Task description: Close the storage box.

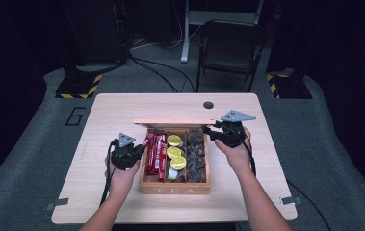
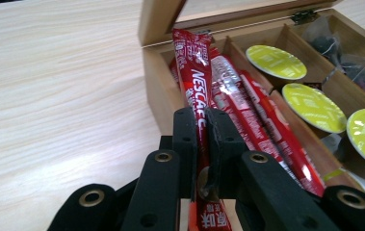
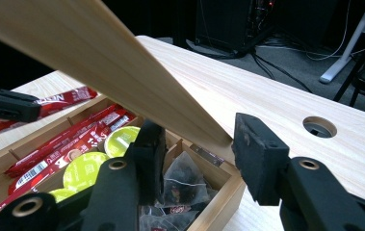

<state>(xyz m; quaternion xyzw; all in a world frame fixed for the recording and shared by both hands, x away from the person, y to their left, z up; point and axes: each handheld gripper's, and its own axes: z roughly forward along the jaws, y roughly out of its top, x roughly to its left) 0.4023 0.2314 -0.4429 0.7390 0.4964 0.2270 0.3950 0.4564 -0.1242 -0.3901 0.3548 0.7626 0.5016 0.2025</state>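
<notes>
A wooden tea box stands mid-table with its lid raised. The left compartment holds red Nescafe sticks, the middle one yellow-green capsules, and the right one dark tea bags. My left gripper is shut on one red stick, which tilts up over the box's left wall. That gripper sits just left of the box. My right gripper is open, and its jaws straddle the right corner of the lid. It hovers at the box's back right.
The light wooden table has a round cable hole behind the box. A black folding chair and cables stand on the floor beyond the far edge. Bare tabletop lies left and right of the box.
</notes>
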